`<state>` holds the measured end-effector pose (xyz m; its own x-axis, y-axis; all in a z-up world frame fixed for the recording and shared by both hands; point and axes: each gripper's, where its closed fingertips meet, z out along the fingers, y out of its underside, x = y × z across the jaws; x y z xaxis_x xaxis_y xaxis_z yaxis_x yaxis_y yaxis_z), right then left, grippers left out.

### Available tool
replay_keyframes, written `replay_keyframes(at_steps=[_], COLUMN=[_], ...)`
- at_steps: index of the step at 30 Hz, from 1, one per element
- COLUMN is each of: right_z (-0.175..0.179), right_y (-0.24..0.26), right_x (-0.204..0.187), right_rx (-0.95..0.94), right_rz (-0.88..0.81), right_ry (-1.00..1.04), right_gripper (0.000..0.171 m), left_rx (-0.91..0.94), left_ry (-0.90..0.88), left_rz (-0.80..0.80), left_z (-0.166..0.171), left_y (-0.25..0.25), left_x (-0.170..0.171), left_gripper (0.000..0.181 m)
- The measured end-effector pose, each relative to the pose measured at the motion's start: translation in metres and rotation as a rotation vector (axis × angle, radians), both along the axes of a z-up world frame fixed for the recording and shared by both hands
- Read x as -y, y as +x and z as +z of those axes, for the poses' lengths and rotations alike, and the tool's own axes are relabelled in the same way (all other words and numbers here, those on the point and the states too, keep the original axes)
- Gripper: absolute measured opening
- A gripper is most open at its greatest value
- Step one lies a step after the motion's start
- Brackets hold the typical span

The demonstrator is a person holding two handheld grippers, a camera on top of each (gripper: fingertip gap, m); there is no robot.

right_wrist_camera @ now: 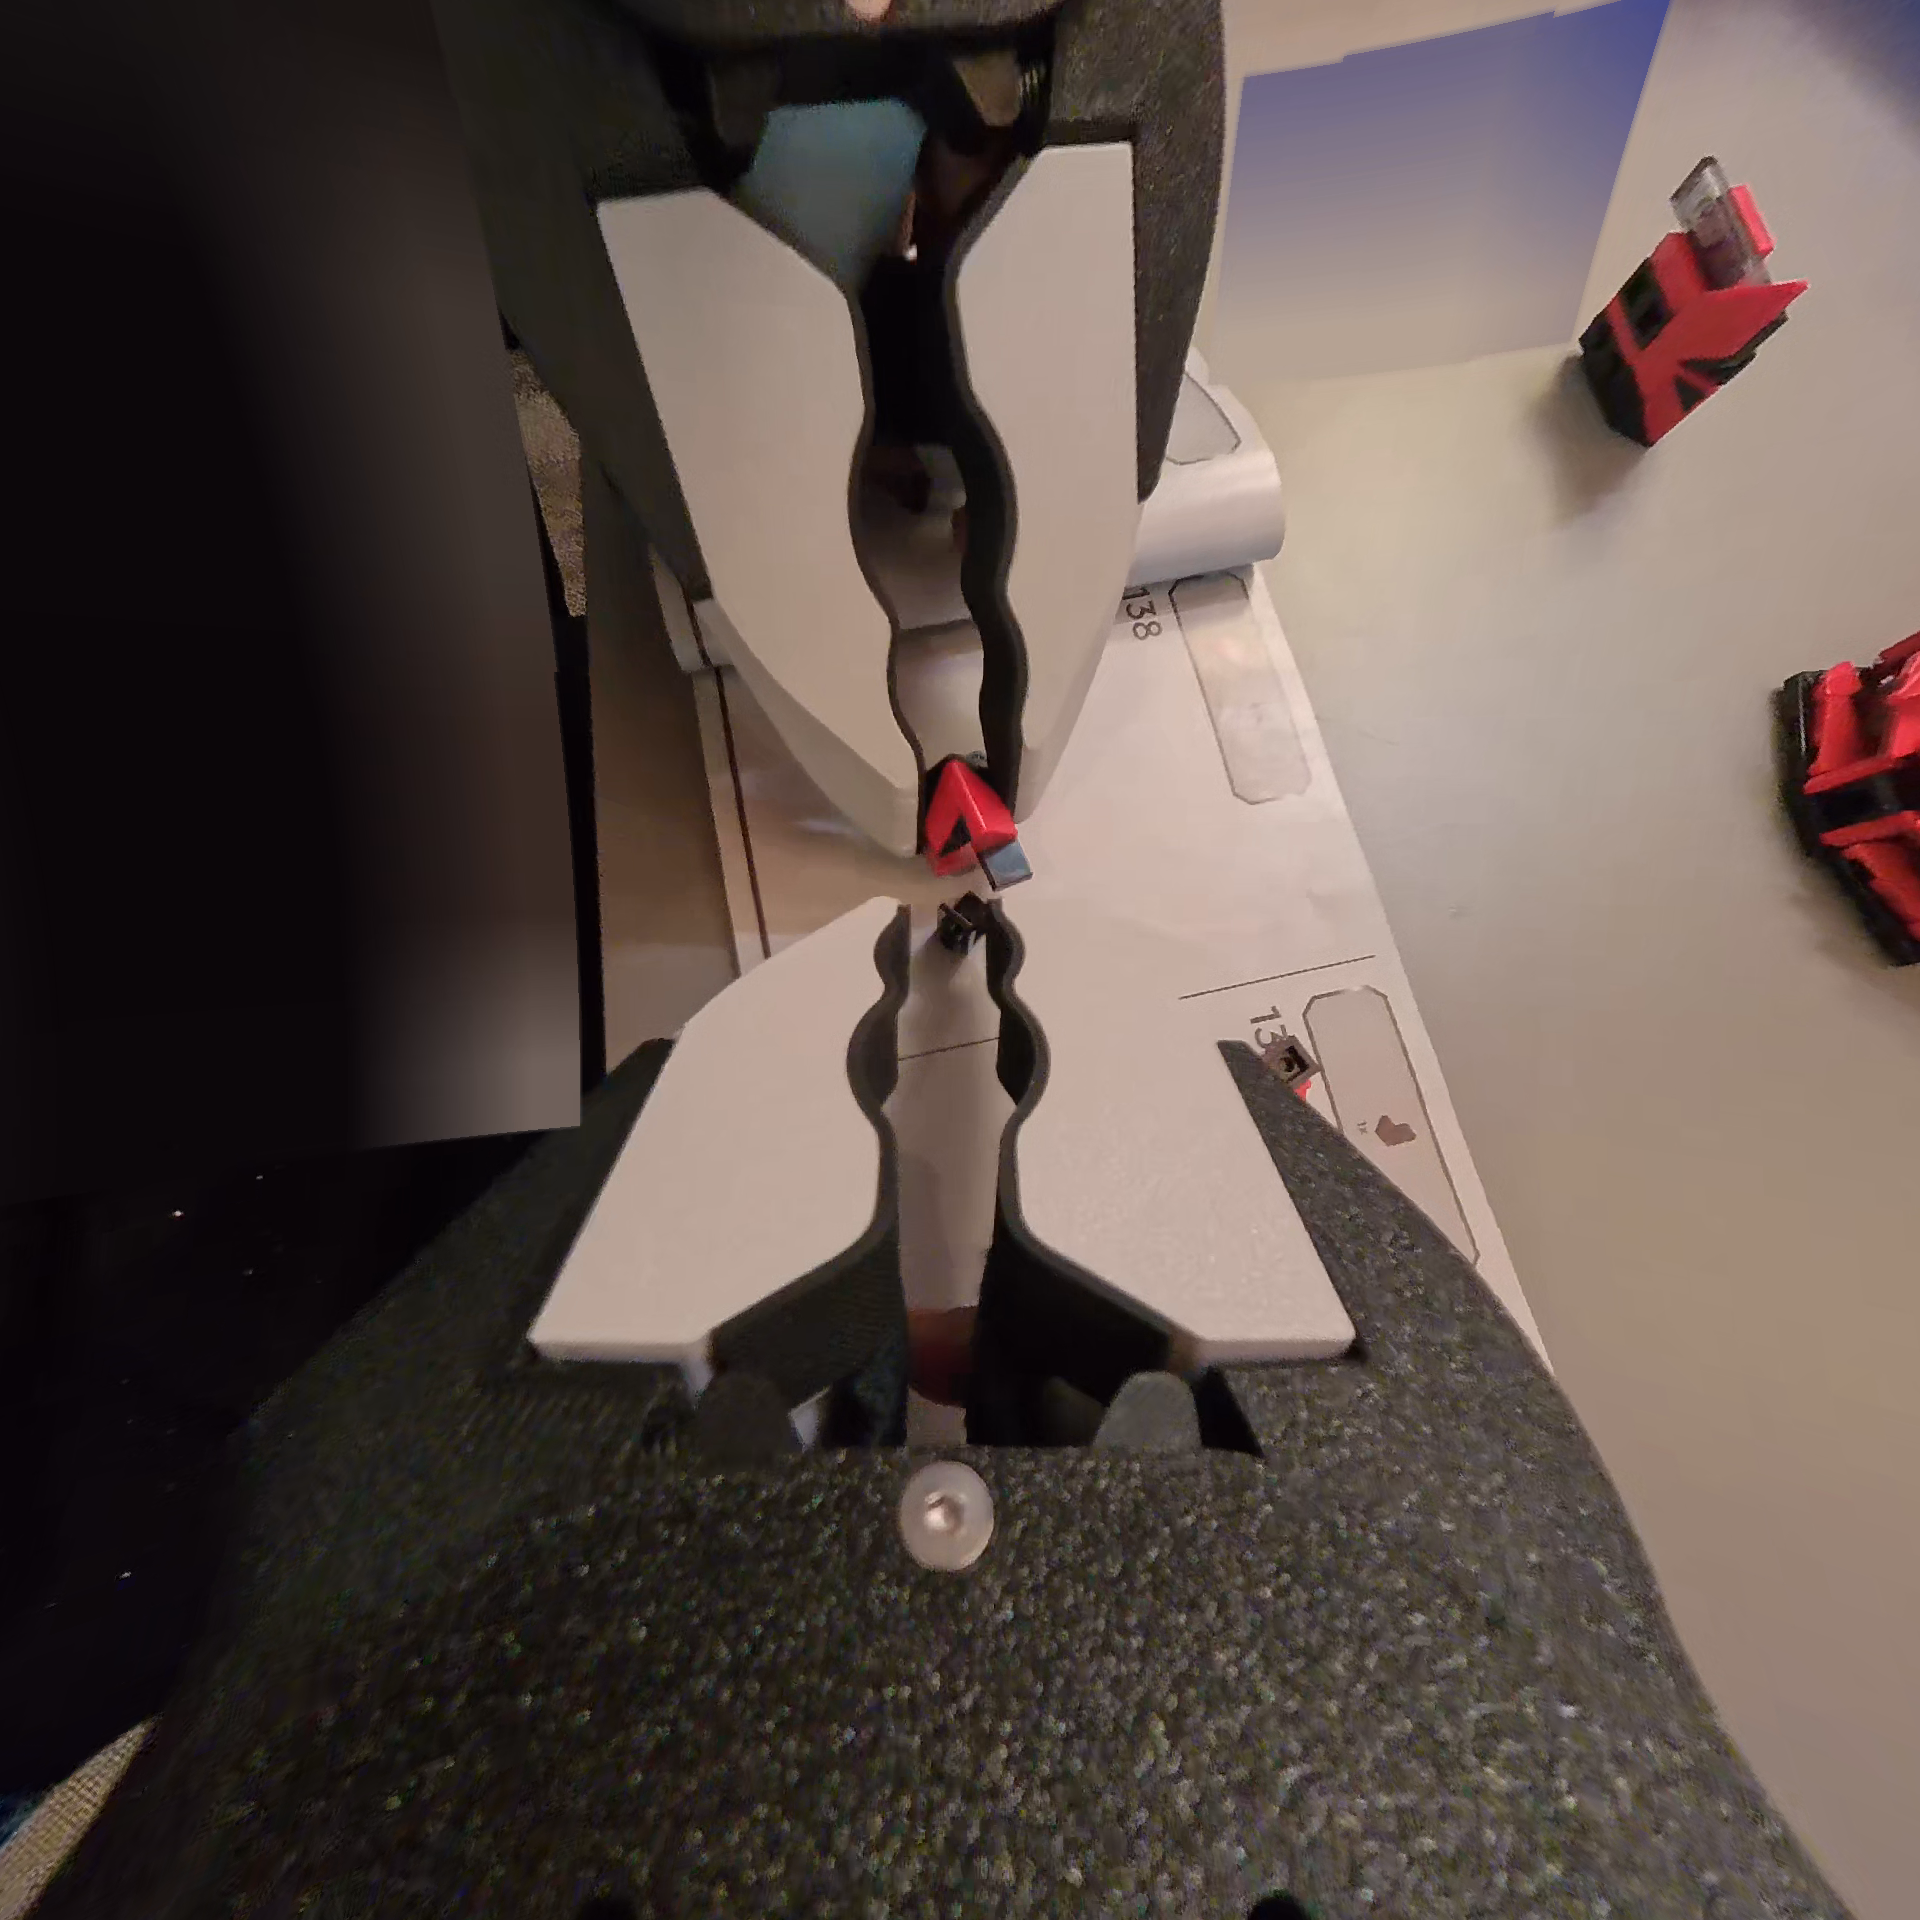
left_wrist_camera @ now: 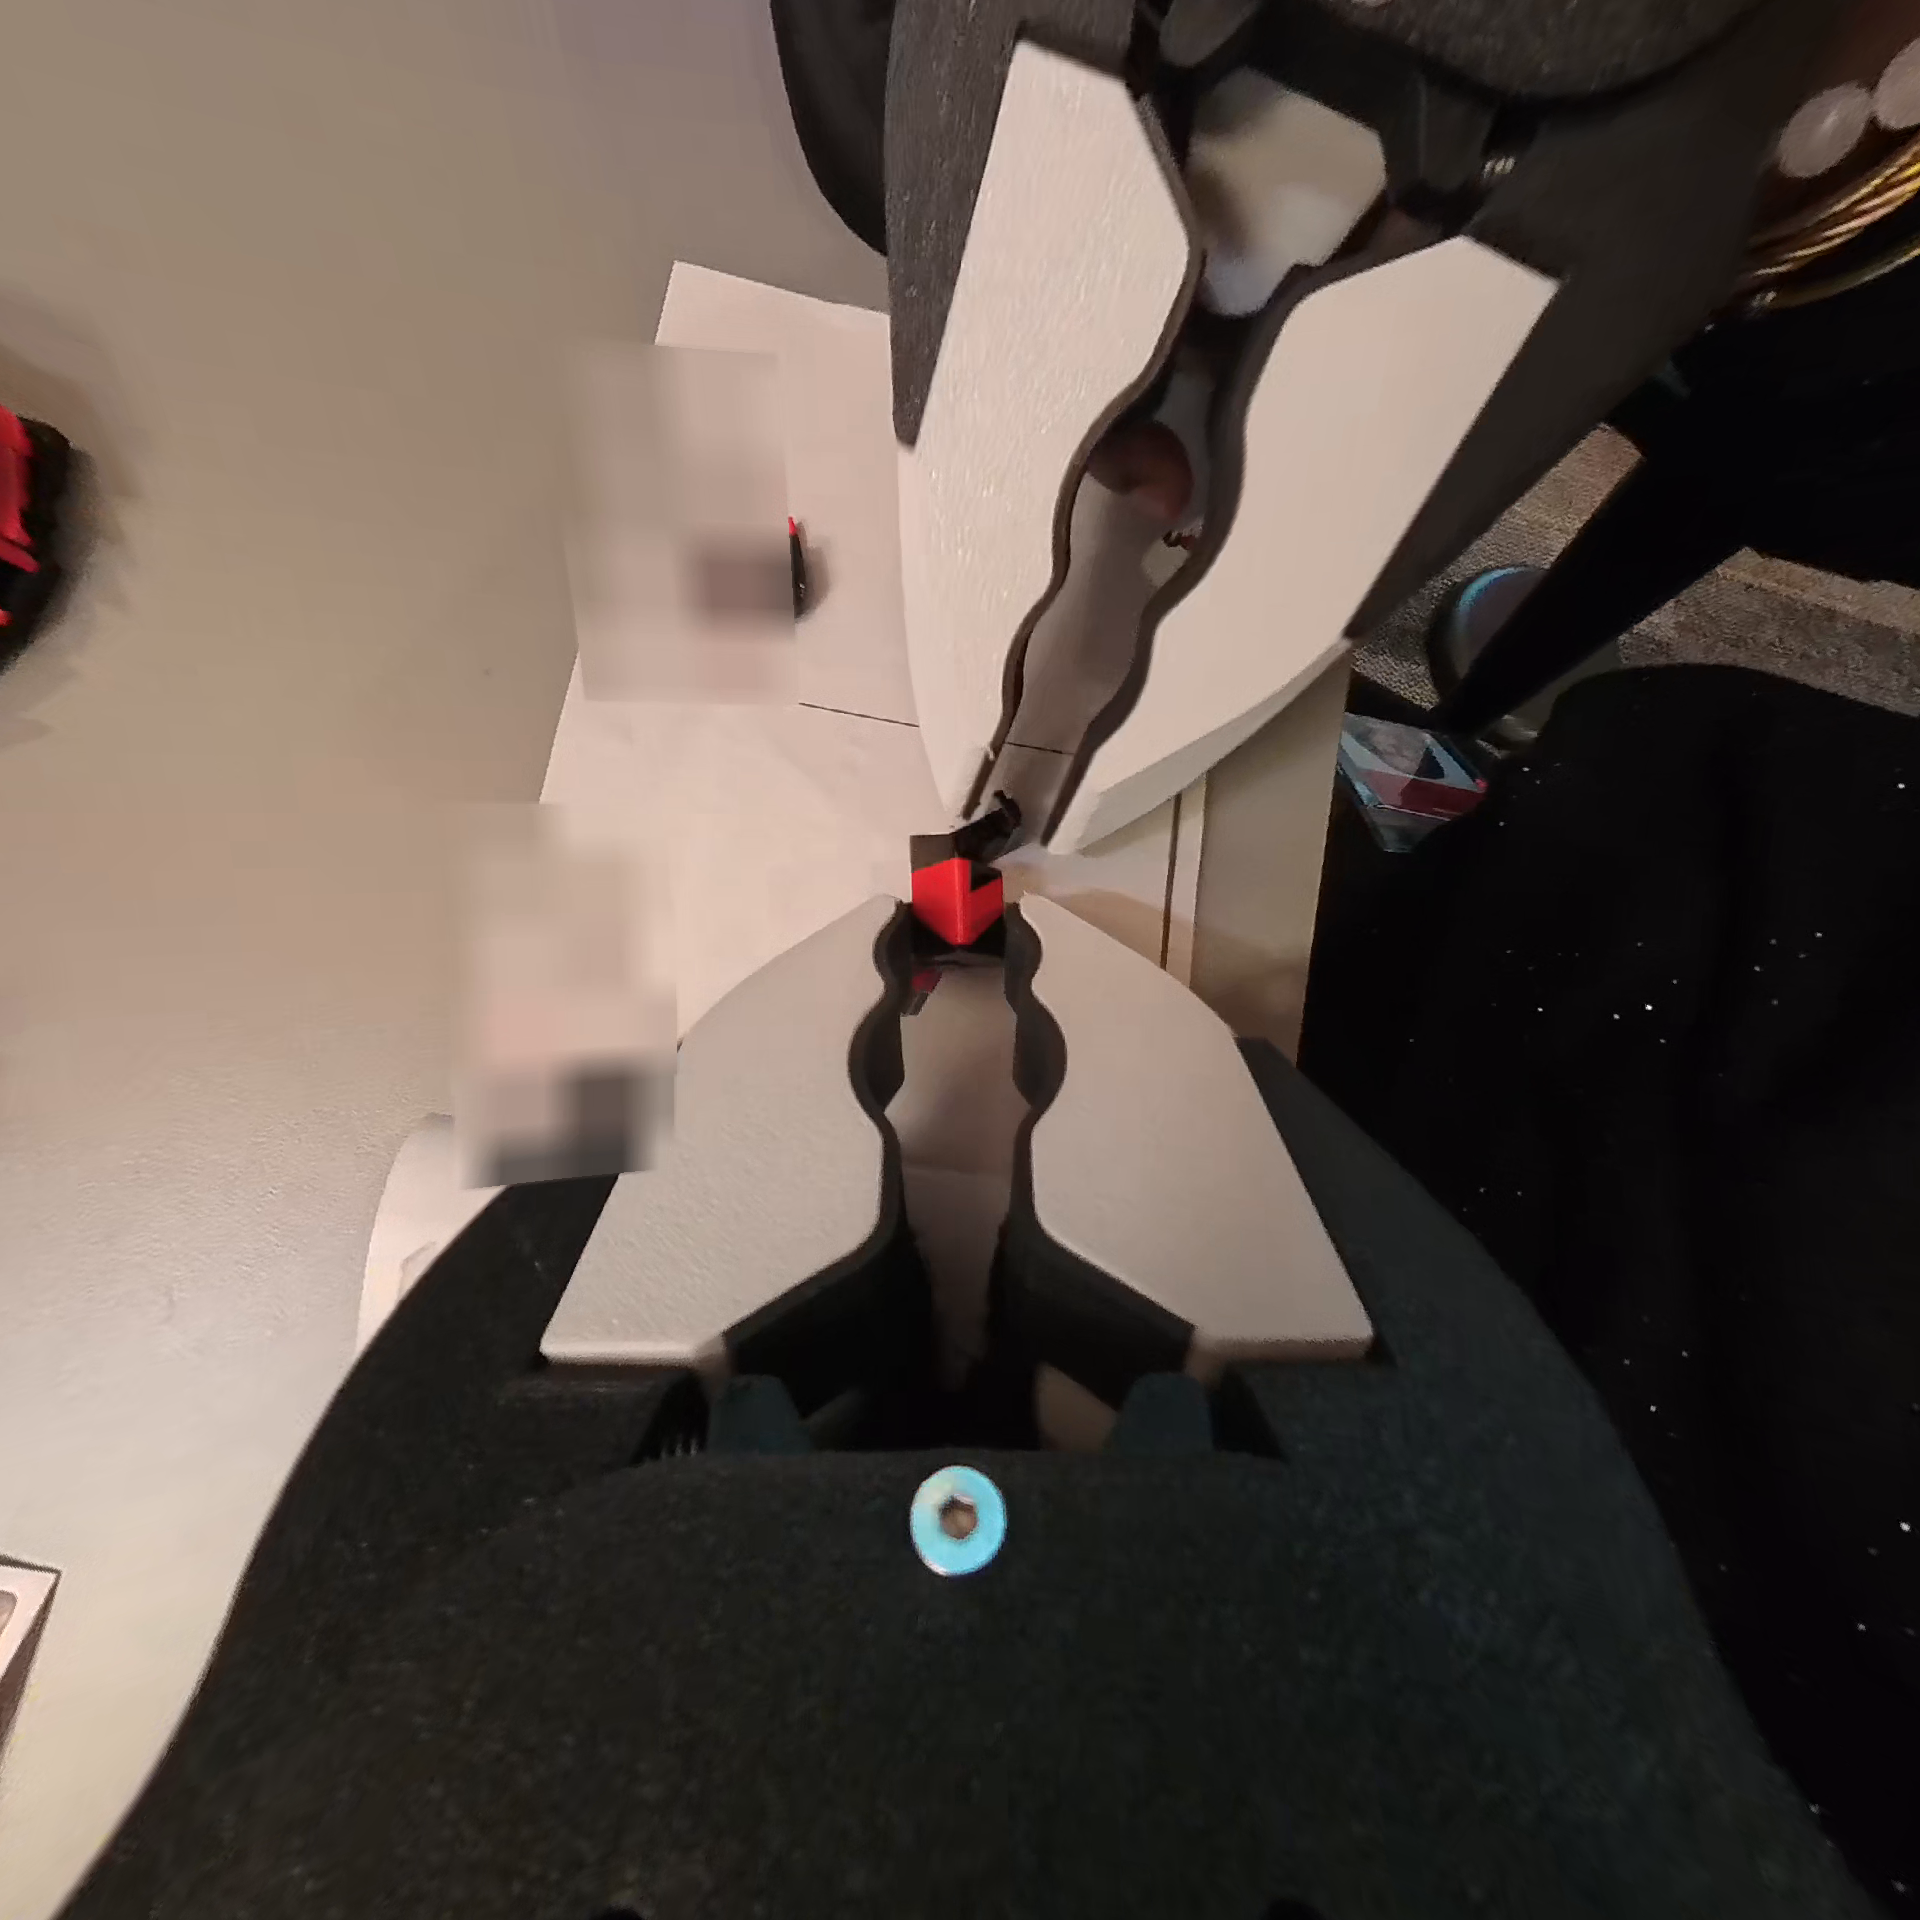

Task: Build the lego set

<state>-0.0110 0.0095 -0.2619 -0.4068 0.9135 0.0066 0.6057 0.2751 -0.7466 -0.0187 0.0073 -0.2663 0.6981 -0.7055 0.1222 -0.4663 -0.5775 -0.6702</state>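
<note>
My left gripper [left_wrist_camera: 951, 923] reaches up from the bottom of its view and is shut on a small red and black lego piece [left_wrist_camera: 940, 894]. My right gripper [left_wrist_camera: 1006, 821] comes down from the top, shut on a tiny black lego piece [left_wrist_camera: 987, 831] that sits just above the red one, almost touching it. In the right wrist view my right gripper [right_wrist_camera: 954, 920] pinches the tiny black piece [right_wrist_camera: 961, 928] at its tips. The left gripper [right_wrist_camera: 961, 790] opposite holds the red piece [right_wrist_camera: 961, 826], which has a grey-black stub on its lower right. Both are held above an open instruction booklet [right_wrist_camera: 1143, 883].
Two red and black lego assemblies stand on the pale table at the right, one farther off [right_wrist_camera: 1683, 332] and one nearer [right_wrist_camera: 1860, 810]. Another shows at the left edge [left_wrist_camera: 21, 520]. A small black piece [right_wrist_camera: 1288, 1065] lies on the booklet. The table edge [left_wrist_camera: 1320, 831] drops to dark floor. My two grippers' fingertips are within a few centimetres of each other.
</note>
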Motion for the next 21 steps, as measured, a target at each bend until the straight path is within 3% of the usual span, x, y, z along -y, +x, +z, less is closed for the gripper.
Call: replay_keyframes(at_steps=[9, 14, 21], right_z=[-0.004, -0.009, -0.011], right_y=[0.008, 0.009, 0.005], right_x=[-0.005, -0.004, 0.001], right_rx=[0.067, 0.097, 0.098], right_rz=[-0.074, -0.082, -0.070], right_ry=[0.008, -0.015, -0.043], right_gripper=[0.010, 0.000, 0.000], left_rx=[-0.074, -0.073, -0.077], left_ry=[-0.003, 0.007, 0.007], left_rz=[0.122, 0.128, 0.129], left_z=[-0.004, -0.002, -0.004], left_y=[0.000, 0.004, 0.005], left_x=[0.002, 0.002, 0.002], left_gripper=[0.016, 0.016, 0.016])
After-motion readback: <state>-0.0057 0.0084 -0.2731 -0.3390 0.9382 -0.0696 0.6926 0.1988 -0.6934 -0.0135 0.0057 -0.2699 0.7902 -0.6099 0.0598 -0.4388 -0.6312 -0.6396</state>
